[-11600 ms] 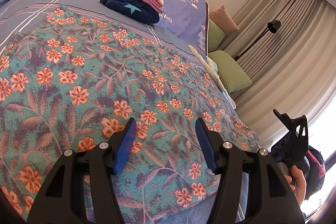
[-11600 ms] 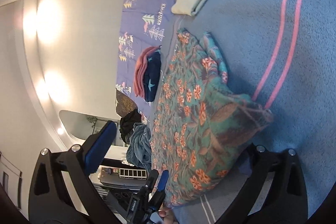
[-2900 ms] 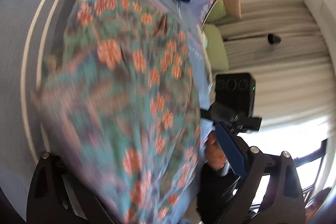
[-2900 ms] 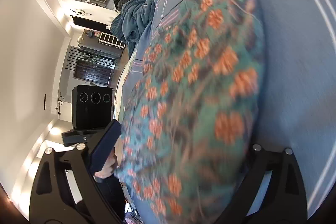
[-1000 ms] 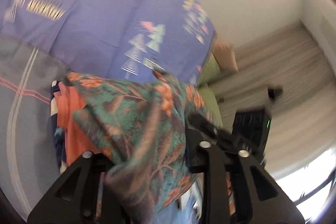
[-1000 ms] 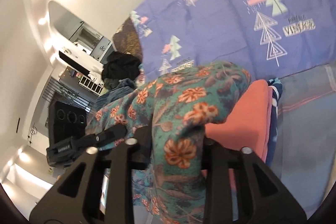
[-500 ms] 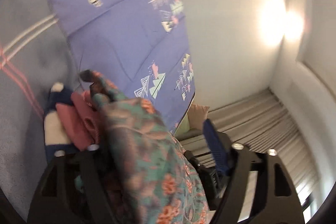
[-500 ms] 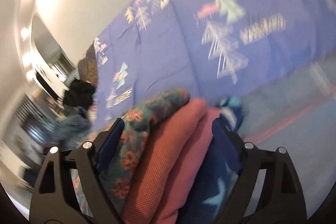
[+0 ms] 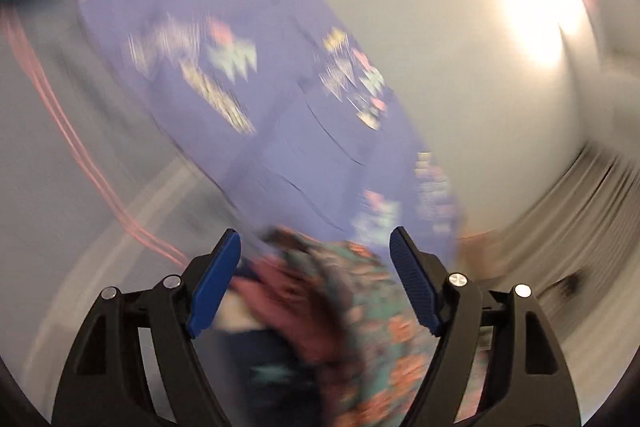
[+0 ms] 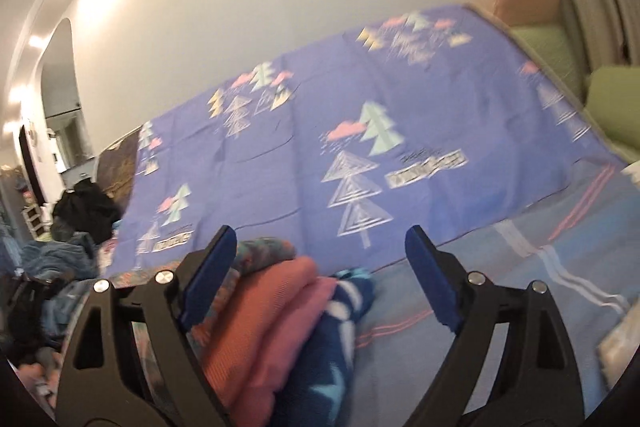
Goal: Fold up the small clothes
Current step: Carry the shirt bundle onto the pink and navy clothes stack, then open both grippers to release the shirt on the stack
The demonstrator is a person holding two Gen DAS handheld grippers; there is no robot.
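The folded teal floral garment (image 9: pixel 372 311) lies on a stack with pink folded clothes (image 10: pixel 264 311) and a navy star-print garment (image 10: pixel 324 347) on the bed. The floral piece also shows in the right wrist view (image 10: pixel 260 251) at the stack's left. My left gripper (image 9: pixel 316 287) is open, its jaws apart on either side of the stack, holding nothing. My right gripper (image 10: pixel 320 275) is open and empty just above the stack. The left wrist view is heavily blurred.
A purple tree-print blanket (image 10: pixel 360 131) covers the bed's far side against a white wall. The grey striped sheet (image 10: pixel 540 247) lies to the right. Green and peach pillows (image 10: pixel 560 43) sit far right; a clothes pile (image 10: pixel 72 227) lies left.
Both grippers have let go of the floral garment, now resting on the stack, and have opened and drawn back from it. The left view swings fast.
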